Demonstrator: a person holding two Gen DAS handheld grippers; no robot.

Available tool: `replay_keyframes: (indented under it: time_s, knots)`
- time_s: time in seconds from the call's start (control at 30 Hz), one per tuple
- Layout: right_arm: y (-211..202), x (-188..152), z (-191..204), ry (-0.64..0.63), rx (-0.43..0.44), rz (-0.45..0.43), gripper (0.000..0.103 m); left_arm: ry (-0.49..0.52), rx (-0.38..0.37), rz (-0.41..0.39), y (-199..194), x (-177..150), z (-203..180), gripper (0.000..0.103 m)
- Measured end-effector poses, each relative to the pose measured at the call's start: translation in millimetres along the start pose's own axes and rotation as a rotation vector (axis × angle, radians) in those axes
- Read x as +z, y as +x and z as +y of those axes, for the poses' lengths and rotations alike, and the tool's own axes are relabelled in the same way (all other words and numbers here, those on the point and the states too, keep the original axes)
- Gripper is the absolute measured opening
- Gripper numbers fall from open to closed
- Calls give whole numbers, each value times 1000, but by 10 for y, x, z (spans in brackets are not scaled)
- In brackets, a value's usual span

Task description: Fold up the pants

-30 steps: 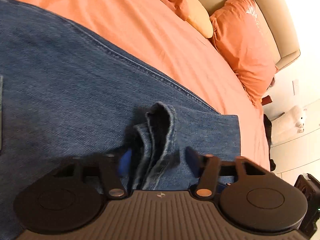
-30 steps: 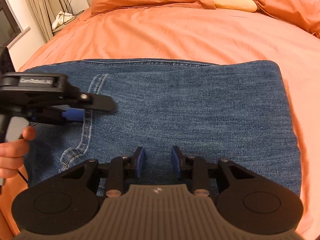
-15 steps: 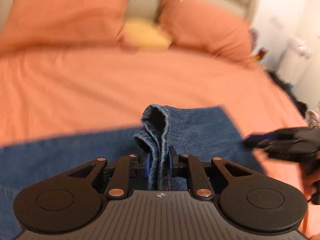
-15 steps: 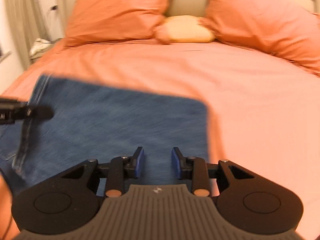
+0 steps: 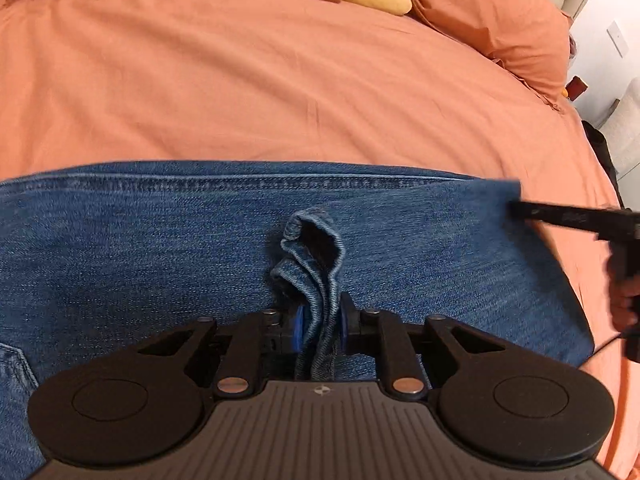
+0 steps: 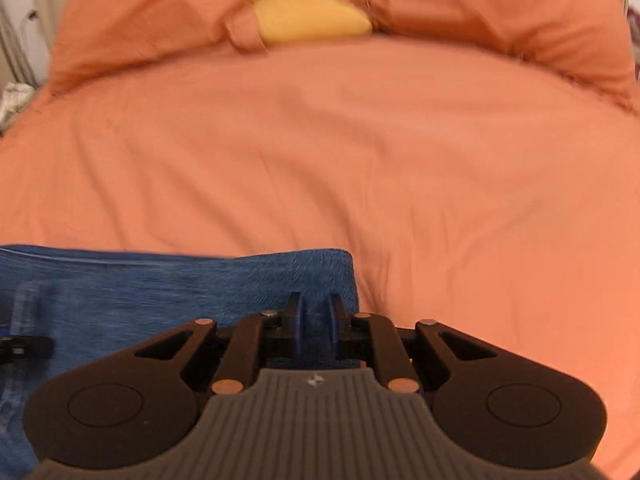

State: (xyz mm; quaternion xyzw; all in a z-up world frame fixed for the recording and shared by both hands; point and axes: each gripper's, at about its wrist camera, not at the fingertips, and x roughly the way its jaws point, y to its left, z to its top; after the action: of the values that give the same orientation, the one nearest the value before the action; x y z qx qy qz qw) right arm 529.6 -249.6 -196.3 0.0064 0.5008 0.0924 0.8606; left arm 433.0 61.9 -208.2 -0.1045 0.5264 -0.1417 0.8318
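Pants (image 5: pixel 160 264) of blue denim lie spread flat across the near part of the bed (image 5: pixel 280 92), and both tools are working at them. The left tool (image 5: pixel 319 326) has a bunched fold of denim (image 5: pixel 316 256) standing up between its blue pads; the log of its motion has the jaws easing apart, yet the cloth is pinched between the pads and rises in a ruffled loop just beyond the fingertips. That grip reads as a way to lift a doubled layer off the surface so it can be carried over for the next fold. Beyond the loop, a stitched seam (image 5: pixel 240 182) runs straight across the cloth, parallel to the tool's body, and the far edge of the pants ends just past it against the orange sheet.

The right tool (image 6: pixel 315 316) sits at the right-hand end of the same garment. Its jaws are closing and stand narrow; denim shows between the pads, but I cannot tell whether they press on it yet. In the left wrist view the right tool (image 5: pixel 568 218) reaches in from the side, its tip touching the cloth's corner (image 5: pixel 508 192). Placing it there likely serves to take the opposite end, so the fold stays square.

Farther out are orange pillows (image 6: pixel 152 20) and a yellow cushion (image 6: pixel 312 12) at the head of the bed, well apart from the pants.
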Motion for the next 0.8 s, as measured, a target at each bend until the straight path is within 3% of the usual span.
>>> replay_keyframes:
  time_s: [0.1,0.23,0.33,0.4,0.63,0.8]
  knots:
    - [170,-15,-40,22,4,-9,6,-12,-14,6,41,45,40,24]
    - [54,-23,-28,4,7,14,6,30,2,-4,-50,36,-39,27]
    - [-169,-152,9,-62,25,47,8,56,53,-15,-155,-25,-131,46]
    - [-347,-298,22,-116,33,52,8,89,88,-23,-256,-123,-189,52]
    - [-872,-951,-78,-149,80,77,8,135,132,-35,-549,-571,-332,53]
    - [-972,-1296,-46,-184,62,75,8,126,166,-10,-453,-715,-364,52]
